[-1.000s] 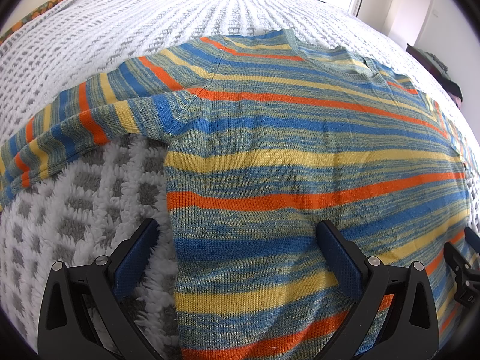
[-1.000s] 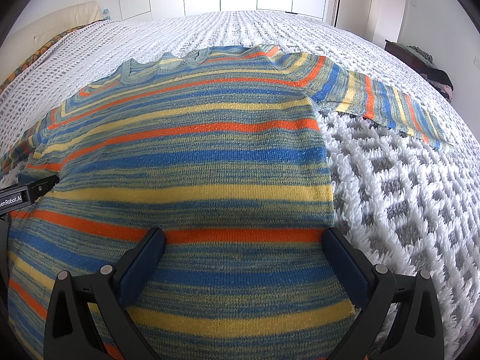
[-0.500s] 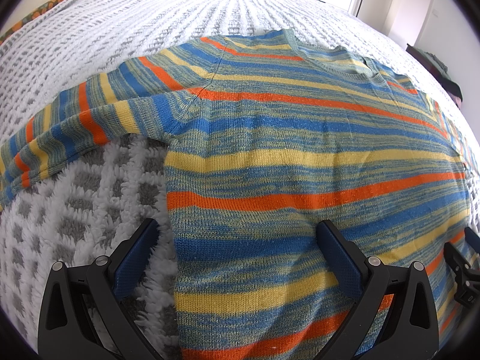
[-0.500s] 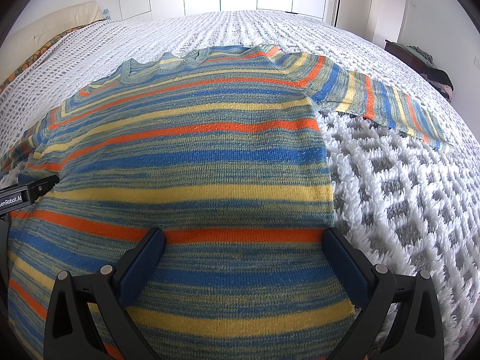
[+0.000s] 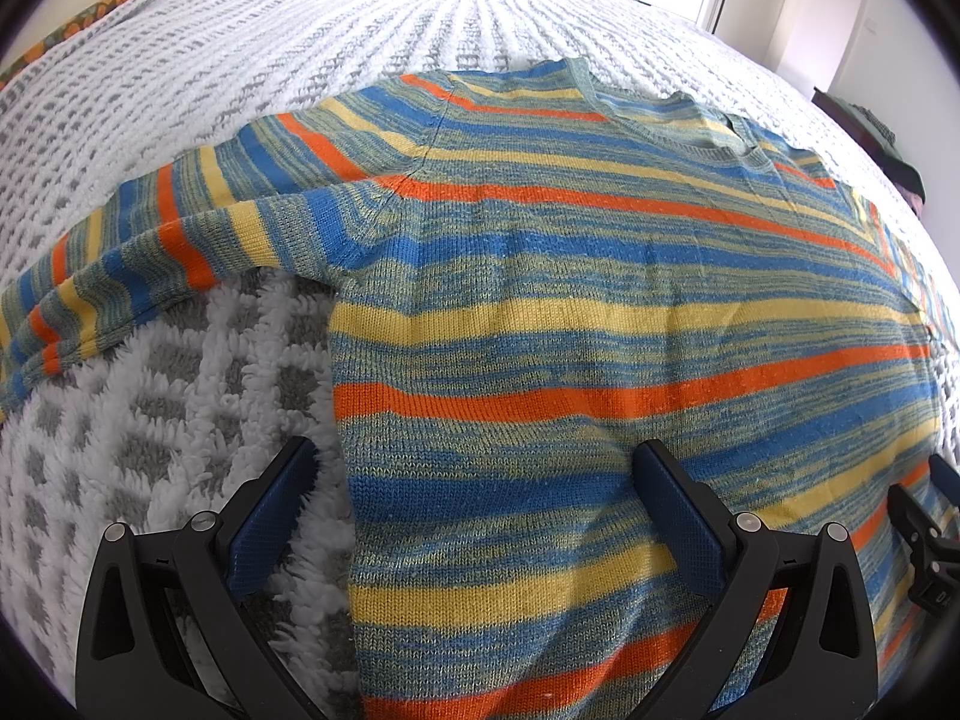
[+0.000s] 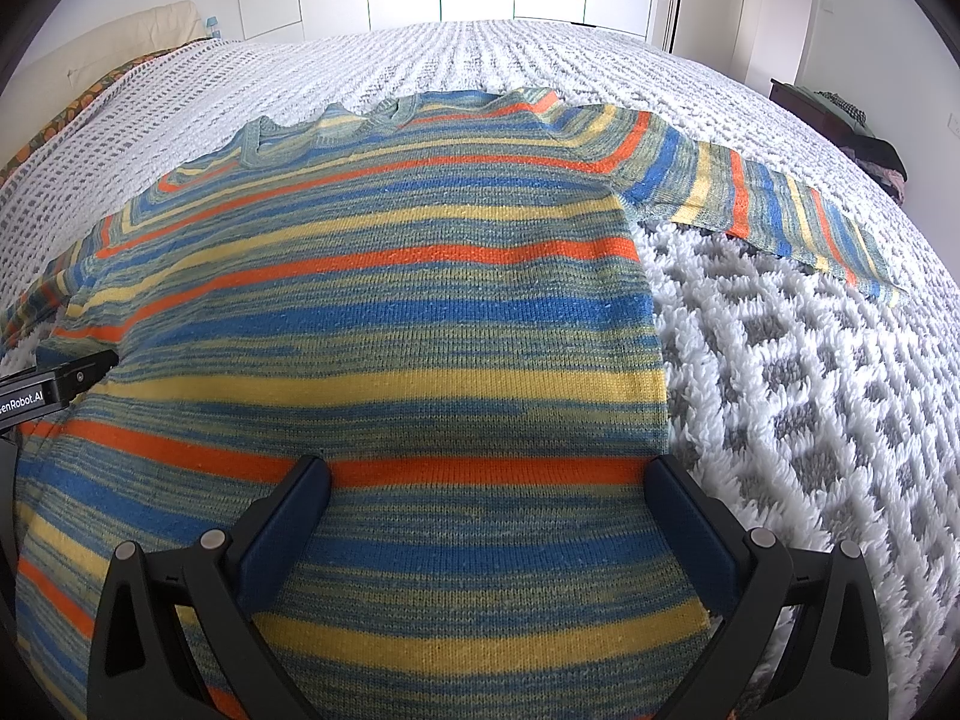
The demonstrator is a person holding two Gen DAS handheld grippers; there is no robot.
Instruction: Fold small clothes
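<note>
A small knitted sweater (image 5: 570, 300) with blue, yellow, orange and green stripes lies flat on the bed, neck away from me, both sleeves spread out. It also shows in the right wrist view (image 6: 390, 312). My left gripper (image 5: 474, 474) is open, low over the sweater's lower left edge, one finger over the blanket and one over the knit. My right gripper (image 6: 489, 483) is open, low over the sweater's lower right part. Neither holds anything. Each gripper's side shows at the edge of the other's view.
A white and grey fluffy blanket (image 6: 810, 408) covers the near bed, with a white knitted bedspread (image 6: 480, 54) beyond. A pillow (image 6: 120, 42) lies at the far left. Dark clothes on furniture (image 6: 852, 132) stand at the far right by the wall.
</note>
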